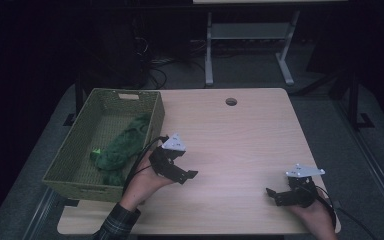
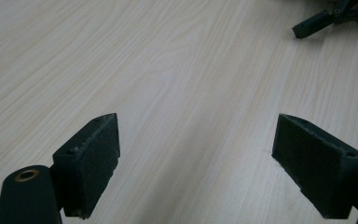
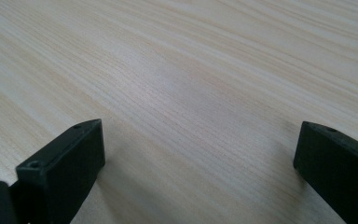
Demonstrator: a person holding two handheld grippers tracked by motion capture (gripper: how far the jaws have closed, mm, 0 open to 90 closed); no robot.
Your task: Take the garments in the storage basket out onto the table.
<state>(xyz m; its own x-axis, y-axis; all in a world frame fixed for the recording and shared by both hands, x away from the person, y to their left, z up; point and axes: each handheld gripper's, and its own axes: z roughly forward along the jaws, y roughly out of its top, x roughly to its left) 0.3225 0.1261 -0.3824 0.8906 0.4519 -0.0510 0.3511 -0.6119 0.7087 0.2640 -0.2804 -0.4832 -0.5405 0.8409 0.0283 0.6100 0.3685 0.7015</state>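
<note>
A green woven basket (image 1: 152, 107) stands at the table's left, with a crumpled green cloth (image 1: 122, 145) lying inside it. My left gripper (image 1: 187, 176) hovers just right of the basket's near corner, open, with bare wood between its pads (image 2: 93, 161). My right gripper (image 1: 272, 195) rests near the front right of the light wooden table (image 1: 240, 140), open and holding nothing; its pads (image 3: 67, 161) stand wide apart over the tabletop. The right gripper's jaw tips (image 2: 310, 25) show at the top right of the left gripper view.
A round cable hole (image 1: 231, 101) sits near the table's far edge. Beyond the table stands a white metal frame (image 1: 247, 35) on a dark floor. A plaid sleeve (image 1: 117, 222) enters at the bottom left.
</note>
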